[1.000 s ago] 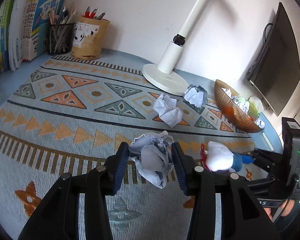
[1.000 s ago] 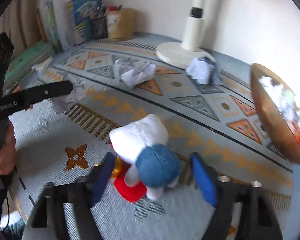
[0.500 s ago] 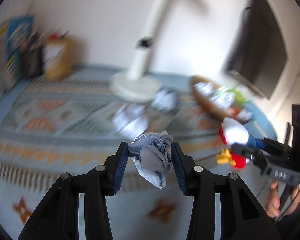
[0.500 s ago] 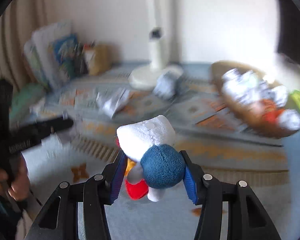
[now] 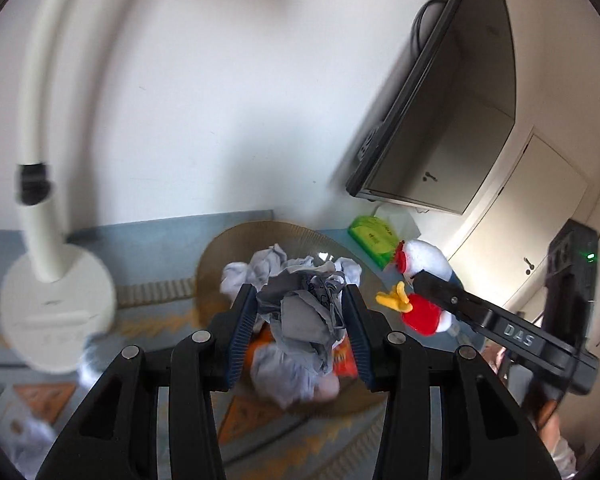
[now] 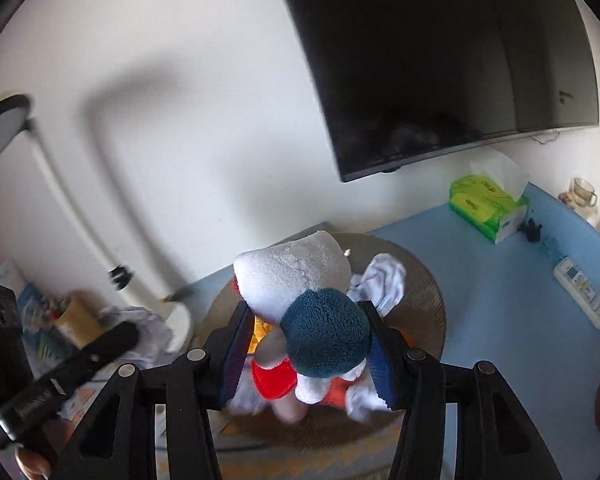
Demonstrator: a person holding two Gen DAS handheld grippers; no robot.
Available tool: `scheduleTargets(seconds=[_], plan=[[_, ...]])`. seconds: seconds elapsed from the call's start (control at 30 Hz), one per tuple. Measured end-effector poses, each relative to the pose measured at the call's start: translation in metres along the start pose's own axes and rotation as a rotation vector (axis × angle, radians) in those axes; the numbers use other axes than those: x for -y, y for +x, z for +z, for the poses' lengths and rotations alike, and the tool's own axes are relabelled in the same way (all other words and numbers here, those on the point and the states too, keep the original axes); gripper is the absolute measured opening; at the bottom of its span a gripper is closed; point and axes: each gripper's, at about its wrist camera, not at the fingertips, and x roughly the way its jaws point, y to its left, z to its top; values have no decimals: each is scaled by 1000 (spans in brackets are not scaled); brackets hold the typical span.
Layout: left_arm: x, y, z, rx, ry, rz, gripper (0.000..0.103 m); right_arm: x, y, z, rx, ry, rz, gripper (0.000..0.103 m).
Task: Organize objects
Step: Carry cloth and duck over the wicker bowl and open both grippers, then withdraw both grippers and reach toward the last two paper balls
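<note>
1. woven brown basket (image 5: 216, 252), on the bench (image 6: 500, 280) beside the white lamp base (image 5: 56, 320); already holds crumpled papers and an orange packet. both carried items hang above it.
2. step in hand, as judged: dropping both loads into the basket. to do it well, bring each load low over the middle of the basket, clear of the rim, then part the fingers slowly so nothing bounces out; keep the two tools apart, since they sit close together here.
3. left gripper (image 5: 300, 328): fingers narrowed, pads pressed on either side of a crumpled grey paper ball (image 5: 304, 312), which is held above the basket contents.
4. right gripper (image 6: 306, 354): fingers closed part-way around a plush toy (image 6: 300, 280), white body, blue cap, red feet; the toy hangs over the basket's centre.
5. handling note, judged: paper is light and may cling to a pad; the plush is soft and will likely roll on landing.
6. nearby: green tissue box (image 6: 486, 208), wall-hung dark screen (image 6: 440, 60), remote control (image 6: 582, 292).
</note>
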Motion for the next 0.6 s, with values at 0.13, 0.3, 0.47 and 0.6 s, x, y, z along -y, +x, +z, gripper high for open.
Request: scheduleTargets(seconds=[0.13, 0.3, 0.47, 0.6], plan=[[-10, 27, 1, -11, -53, 22, 92, 6, 26, 4, -38, -14, -28, 68], [-23, -1, -11, -4, -110, -6, 92, 17, 23, -15, -63, 11, 3, 69], [-24, -80, -32, 69, -94, 24, 92, -2, -7, -33, -67, 7, 95, 69], [-27, -146, -64, 118, -54, 175, 97, -46, -37, -65, -83, -83, 156, 69]])
